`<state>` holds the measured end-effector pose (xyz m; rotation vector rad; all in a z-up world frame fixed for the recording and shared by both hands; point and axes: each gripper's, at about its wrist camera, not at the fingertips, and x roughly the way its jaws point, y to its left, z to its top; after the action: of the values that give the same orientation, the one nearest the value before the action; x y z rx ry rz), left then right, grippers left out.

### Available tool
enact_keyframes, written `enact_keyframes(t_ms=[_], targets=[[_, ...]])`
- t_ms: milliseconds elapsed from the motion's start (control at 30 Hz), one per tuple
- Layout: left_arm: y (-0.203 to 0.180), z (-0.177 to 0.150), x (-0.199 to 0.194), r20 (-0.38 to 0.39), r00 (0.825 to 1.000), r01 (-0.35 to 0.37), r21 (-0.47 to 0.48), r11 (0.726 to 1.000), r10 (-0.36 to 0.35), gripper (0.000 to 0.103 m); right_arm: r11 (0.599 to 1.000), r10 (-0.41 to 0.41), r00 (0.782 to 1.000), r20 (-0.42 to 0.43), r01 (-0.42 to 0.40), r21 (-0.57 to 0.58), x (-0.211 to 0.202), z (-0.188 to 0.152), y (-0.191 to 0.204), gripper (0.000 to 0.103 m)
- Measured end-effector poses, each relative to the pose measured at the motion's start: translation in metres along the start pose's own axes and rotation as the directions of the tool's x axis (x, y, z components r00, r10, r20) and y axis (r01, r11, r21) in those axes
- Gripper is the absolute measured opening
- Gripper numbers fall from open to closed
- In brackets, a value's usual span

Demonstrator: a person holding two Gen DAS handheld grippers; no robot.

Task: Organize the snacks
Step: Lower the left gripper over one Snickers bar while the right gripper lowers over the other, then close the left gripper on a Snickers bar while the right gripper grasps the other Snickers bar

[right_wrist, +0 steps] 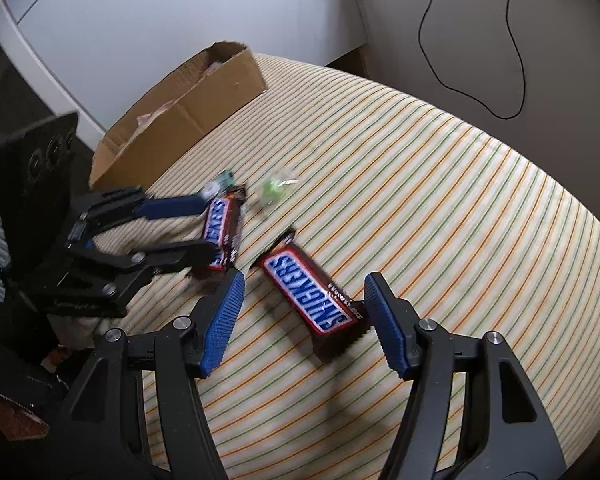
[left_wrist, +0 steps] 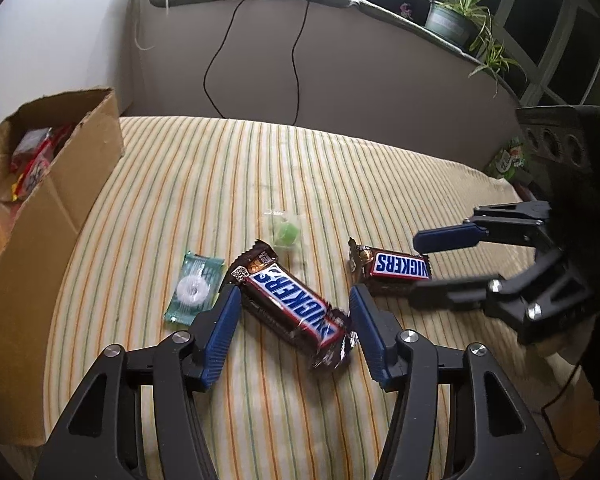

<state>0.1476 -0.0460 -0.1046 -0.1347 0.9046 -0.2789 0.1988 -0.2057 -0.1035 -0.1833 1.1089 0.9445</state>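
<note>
— Where the near chocolate bar (left_wrist: 294, 307) lies aslant on the striped cloth (left_wrist: 228, 184), how does it sit to the left tongs (left_wrist: 292, 314)?

— Right between the two blue pads, which are spread wide. The left pad's tip is at the bar's upper end, possibly touching the wrapper; the other pad is just beside its crinkled lower end. Whether either truly presses I cannot tell. The bar is flat on the cloth, not pinched.

— And the second chocolate bar (right_wrist: 310, 294)?

— Flat on the cloth too, between the pads of the right tongs (right_wrist: 302, 300), also spread. Its lower end is close against the right-hand pad; the left-hand pad stands apart from it. In the left camera that bar (left_wrist: 396, 270) shows with the right tongs (left_wrist: 418, 268) reaching in from the side, one finger above it and one below.

— What lies around them?

— A ring-shaped mint in a green wrapper (left_wrist: 194, 288) just left of the near bar, close to the left pad. A green sweet in clear wrap (left_wrist: 285, 233) lies beyond, between the two bars. Well to the left stands an open cardboard box (left_wrist: 72, 184) with red packets (left_wrist: 34, 160) inside.

— Further back?

— A wall with black cables (left_wrist: 216, 64) hanging down, and a ledge carrying a potted plant (left_wrist: 454, 16).
</note>
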Motion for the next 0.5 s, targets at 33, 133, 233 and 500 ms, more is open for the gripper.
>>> enact_keyframes(t_ms=[33, 133, 233, 500], targets=[[0.0, 0.001, 0.001, -0.001, 1.0, -0.003, 0.002, 1.0, 0.003, 0.056, 1.0, -0.013, 1.0, -0.002, 0.013, -0.01, 0.0, -0.001, 0.003, 0.065], [-0.002, 0.001, 0.005, -0.005, 1.0, -0.023, 0.007, 1.0, 0.023, 0.056, 0.997, -0.067, 0.998, -0.004, 0.067, -0.044, 0.003, -0.001, 0.009, 0.065], [-0.003, -0.002, 0.008, -0.017, 0.999, -0.035, 0.009, 0.999, 0.035, 0.055, 0.994, -0.091, 0.996, -0.011, 0.09, -0.065, 0.008, 0.001, 0.013, 0.052], [-0.004, -0.002, 0.008, -0.013, 0.998, -0.062, 0.022, 0.998, 0.062, 0.037, 0.984, -0.137, 0.99, -0.024, 0.133, -0.122, 0.021, 0.006, 0.023, 0.042]])
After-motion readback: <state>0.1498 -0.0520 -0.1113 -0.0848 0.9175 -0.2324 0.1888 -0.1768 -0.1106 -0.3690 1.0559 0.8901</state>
